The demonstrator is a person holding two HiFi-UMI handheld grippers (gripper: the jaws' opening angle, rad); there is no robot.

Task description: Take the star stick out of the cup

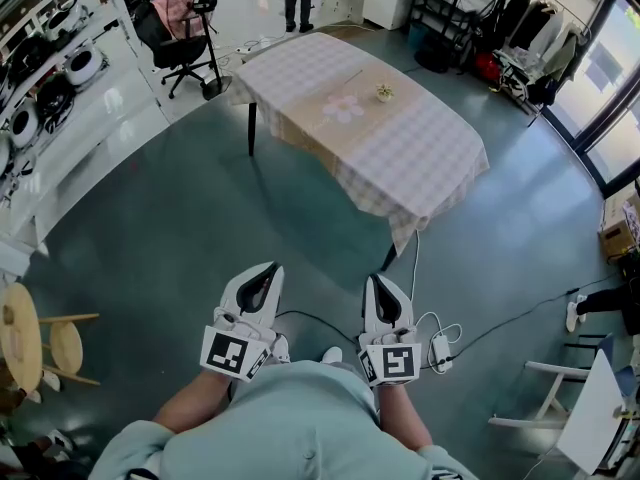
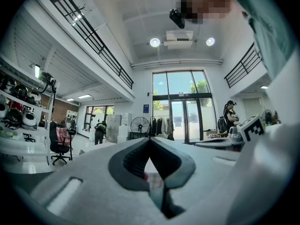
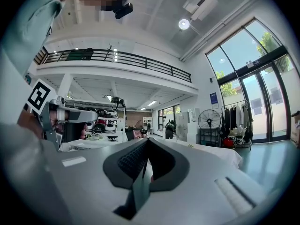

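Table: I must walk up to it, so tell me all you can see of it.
The table stands on the teal floor, well ahead of the left gripper and right gripper. A pale checked cloth with a beige band drapes over it; two dark legs show. On it sit a small cup and a pink flower-shaped mat.

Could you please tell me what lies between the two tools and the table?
Head view: only green floor lies between the left tool, the right tool and the table; a white cable crosses it.
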